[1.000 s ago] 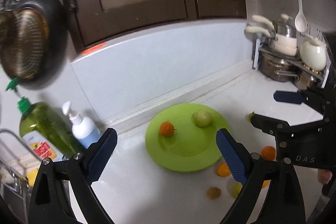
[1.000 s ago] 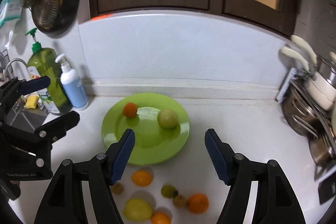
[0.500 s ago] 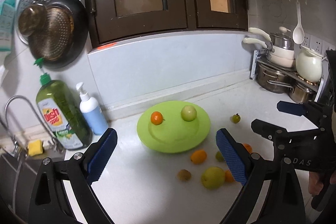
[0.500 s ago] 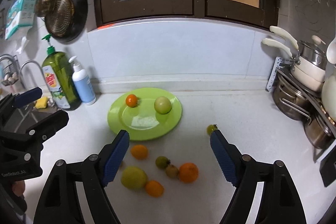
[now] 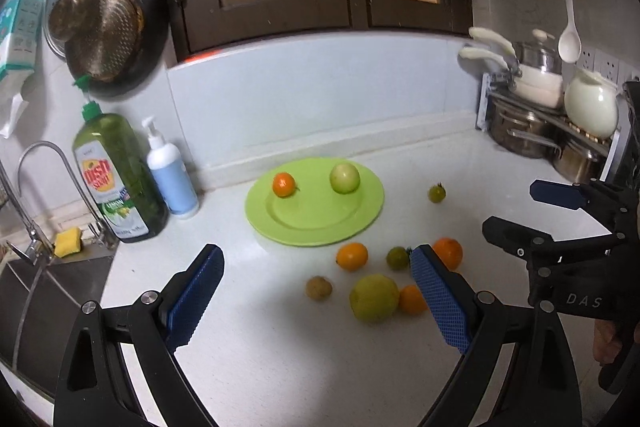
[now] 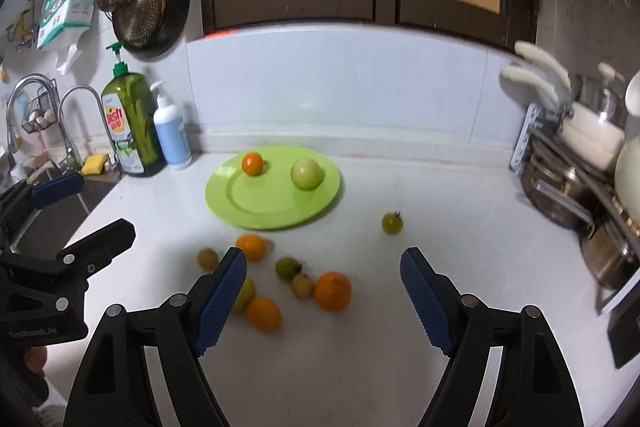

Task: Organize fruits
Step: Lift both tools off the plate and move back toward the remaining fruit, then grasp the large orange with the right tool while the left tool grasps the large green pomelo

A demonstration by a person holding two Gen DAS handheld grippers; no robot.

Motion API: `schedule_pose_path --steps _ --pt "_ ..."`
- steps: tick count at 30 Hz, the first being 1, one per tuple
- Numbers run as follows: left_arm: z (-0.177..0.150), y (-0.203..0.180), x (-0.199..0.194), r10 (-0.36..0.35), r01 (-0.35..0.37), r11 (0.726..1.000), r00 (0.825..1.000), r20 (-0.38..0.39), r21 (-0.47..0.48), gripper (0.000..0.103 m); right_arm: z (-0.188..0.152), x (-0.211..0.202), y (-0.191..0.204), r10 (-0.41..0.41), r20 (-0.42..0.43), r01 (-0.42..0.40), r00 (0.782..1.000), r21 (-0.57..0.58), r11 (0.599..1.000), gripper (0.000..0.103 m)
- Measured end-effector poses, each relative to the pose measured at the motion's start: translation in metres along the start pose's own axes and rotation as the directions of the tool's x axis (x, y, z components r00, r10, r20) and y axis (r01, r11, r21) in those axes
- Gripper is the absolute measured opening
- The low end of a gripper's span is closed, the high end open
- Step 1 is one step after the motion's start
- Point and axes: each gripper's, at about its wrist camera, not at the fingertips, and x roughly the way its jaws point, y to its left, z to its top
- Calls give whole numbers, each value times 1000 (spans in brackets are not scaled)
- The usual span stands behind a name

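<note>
Two hand-held grippers: both hang over the white counter [image 6: 360, 347], each wide open with nothing between its blue pads.
Far left: a green soap bottle [image 5: 116, 179] and a white pump bottle [image 5: 170, 179] stand by the sink [image 5: 48, 291].
Left hand-held gripper [image 5: 316, 299]: it points down at the loose fruits, not touching any. A small brown fruit [image 5: 319, 287] and a big yellow-green fruit [image 5: 374, 297] show in the gap between its fingers.
Green plate [image 5: 316, 223]: it lies past the loose fruits, near the back wall. On it sit a small orange fruit [image 5: 284, 184] on the left and a pale green fruit [image 5: 344, 177] on the right, apart from each other.
Loose fruits on the counter: an orange one [image 6: 251, 246] lies just in front of the plate, with more orange and green ones close together by it.
Right hand-held gripper [image 6: 324, 303]: a big orange [image 6: 332, 290] and some small fruits show between its fingers, low on the left. It touches none.
Alone: a little green fruit with a stem [image 6: 392, 223] lies to the right of the plate, well apart from the others.
Far right: pots on a rack [image 5: 540, 131].
Change from a second ago: both hand-held grippers have pulled back from the plate. The plate looks smaller now, and more loose fruits are in view. The right one's gap has grown wider.
</note>
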Motion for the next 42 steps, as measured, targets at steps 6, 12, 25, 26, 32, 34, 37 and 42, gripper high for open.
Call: schedule_pose_path --steps 6,12,25,26,32,34,37,42 --pt "-14 -9 24 -57 60 998 996 -74 37 89 -17 23 -6 11 -63 -11 998 7 1000 80" --pt "-27 -20 53 -90 97 995 983 -161 35 76 -26 42 -14 1 -95 -1 995 2 1000 77" --pt "-38 -34 94 -155 174 984 949 -273 45 62 -46 89 -28 62 -209 -47 976 77 996 57" --pt "-39 -34 96 -161 179 983 947 -279 39 62 -46 91 -28 67 -213 -51 975 79 996 55" --pt "-42 -33 103 -183 197 980 937 -297 17 61 -44 100 -27 82 -221 -66 972 82 994 53" --pt "-43 -32 106 -190 203 979 934 -302 14 61 -43 102 -26 85 -225 -69 971 78 995 53" --pt "-43 -31 109 -189 202 979 935 -301 11 61 -43 106 -25 89 -233 -73 968 77 994 49" --pt "-40 -30 116 -212 221 975 930 -299 -5 60 -43 111 -23 91 -236 -74 968 79 994 47"
